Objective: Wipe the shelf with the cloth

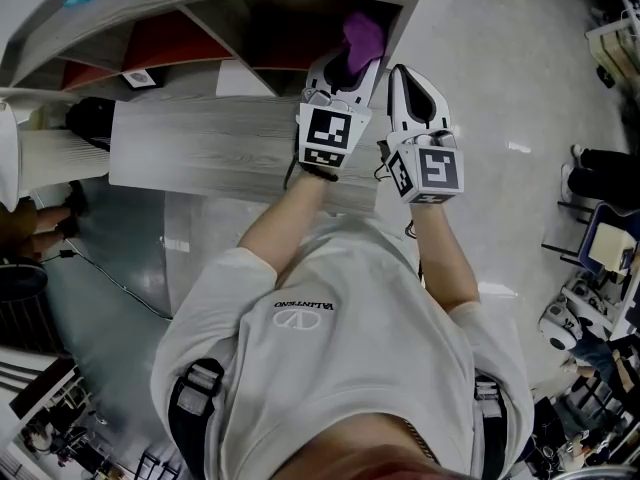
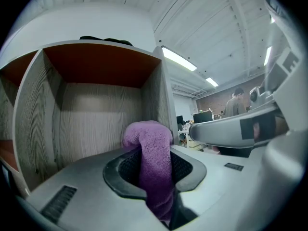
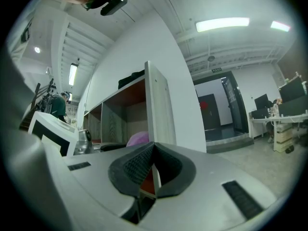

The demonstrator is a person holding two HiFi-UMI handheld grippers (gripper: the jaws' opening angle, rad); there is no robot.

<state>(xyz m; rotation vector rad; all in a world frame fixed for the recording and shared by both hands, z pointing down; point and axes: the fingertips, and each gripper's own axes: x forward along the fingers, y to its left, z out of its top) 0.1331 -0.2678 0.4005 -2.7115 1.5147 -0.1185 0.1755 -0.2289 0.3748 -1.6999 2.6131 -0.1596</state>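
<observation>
**A:** Starting at the left, what has the left gripper got?

**B:** The purple cloth. The jaws are clamped on its lower part, and the bunched top bulges out above them.

**A:** Where is the cloth relative to the shelf?

**B:** At the mouth of the end compartment, which has wood-grain walls and a reddish ceiling. It's just inside the right side panel. I can't tell for sure whether it touches any surface; it may be just clear.

**A:** And the right gripper?

**B:** Its pads are pressed together with nothing between them. It sits just outside that side panel, beside the left gripper.

**A:** How far along is the job?

**B:** I'd judge early, or at most mid-wipe. The cloth is gripped and in position, but no surface looks visibly wiped. The compartment's floor, walls and neighbouring bays appear to remain.
</observation>
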